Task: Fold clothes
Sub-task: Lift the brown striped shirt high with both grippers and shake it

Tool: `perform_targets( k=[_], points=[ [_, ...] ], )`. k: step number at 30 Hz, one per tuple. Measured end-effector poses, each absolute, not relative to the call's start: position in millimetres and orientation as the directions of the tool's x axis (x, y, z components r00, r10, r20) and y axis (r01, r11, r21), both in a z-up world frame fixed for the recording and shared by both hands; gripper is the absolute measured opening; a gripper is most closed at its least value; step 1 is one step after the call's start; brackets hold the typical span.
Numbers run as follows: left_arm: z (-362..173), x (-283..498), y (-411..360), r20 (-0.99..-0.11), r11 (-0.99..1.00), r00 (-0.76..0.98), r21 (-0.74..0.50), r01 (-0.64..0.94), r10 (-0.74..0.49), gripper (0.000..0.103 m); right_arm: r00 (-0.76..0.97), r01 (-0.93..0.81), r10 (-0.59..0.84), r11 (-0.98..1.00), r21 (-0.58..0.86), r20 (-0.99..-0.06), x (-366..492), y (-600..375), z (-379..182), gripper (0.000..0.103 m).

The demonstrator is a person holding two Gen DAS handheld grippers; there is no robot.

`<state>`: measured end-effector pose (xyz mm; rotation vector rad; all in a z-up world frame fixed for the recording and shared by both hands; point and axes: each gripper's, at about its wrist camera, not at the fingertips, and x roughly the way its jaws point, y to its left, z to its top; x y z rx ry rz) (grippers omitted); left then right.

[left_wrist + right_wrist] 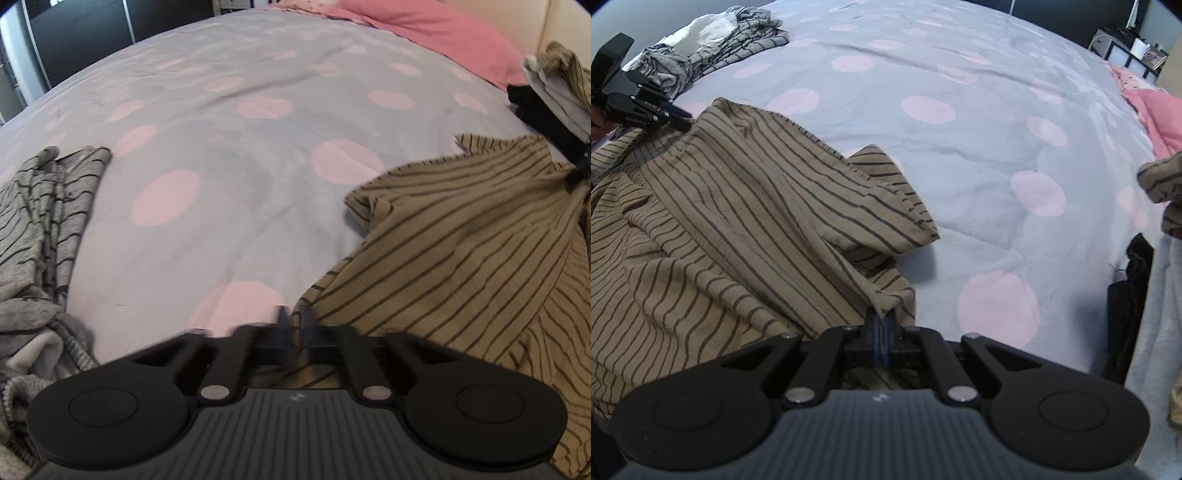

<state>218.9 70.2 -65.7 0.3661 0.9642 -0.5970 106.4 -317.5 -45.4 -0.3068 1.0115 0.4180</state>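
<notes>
Brown striped shirt (731, 221) lies crumpled on bed (960, 155), filling left half of right wrist view, lower right of left wrist view. Right hand-held gripper (882, 325) at bottom middle, jaws pinched tight on shirt edge. Left hand-held gripper (295, 321) at bottom middle of its view, jaws closed at shirt's other edge; blurry, cannot tell if cloth caught. Grey striped clothes (40, 206) at left edge, apart from shirt. Pink pillow (436, 33) at top right.

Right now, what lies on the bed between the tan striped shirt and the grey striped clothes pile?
Only bare spotted duvet. In the left wrist view, nothing lies between the tan striped shirt and the grey striped pile.
</notes>
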Motion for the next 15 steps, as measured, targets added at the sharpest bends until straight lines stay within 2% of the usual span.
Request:
perform_targets(
  k=[7, 11, 15],
  points=[
    [5.7, 182.4, 82.8, -0.751, 0.856, 0.608, 0.114, 0.505, -0.259, 0.0, 0.659, -0.356, 0.122, 0.92, -0.165, -0.742, 85.9, -314.1, 3.3, 0.001],
    [78.4, 139.2, 92.0, -0.624, 0.898, 0.742, 0.143, 0.416, -0.244, 0.0, 0.788, -0.292, 0.101, 0.93, -0.225, -0.607, 56.9, -304.3, 53.8, 0.001],
    [155.0, 86.2, 105.5, -0.472, 0.926, 0.849, 0.154, 0.344, -0.237, 0.0, 0.901, -0.227, 0.097, 0.936, -0.269, -0.424, 13.9, -297.2, 120.1, 0.001]
  ],
)
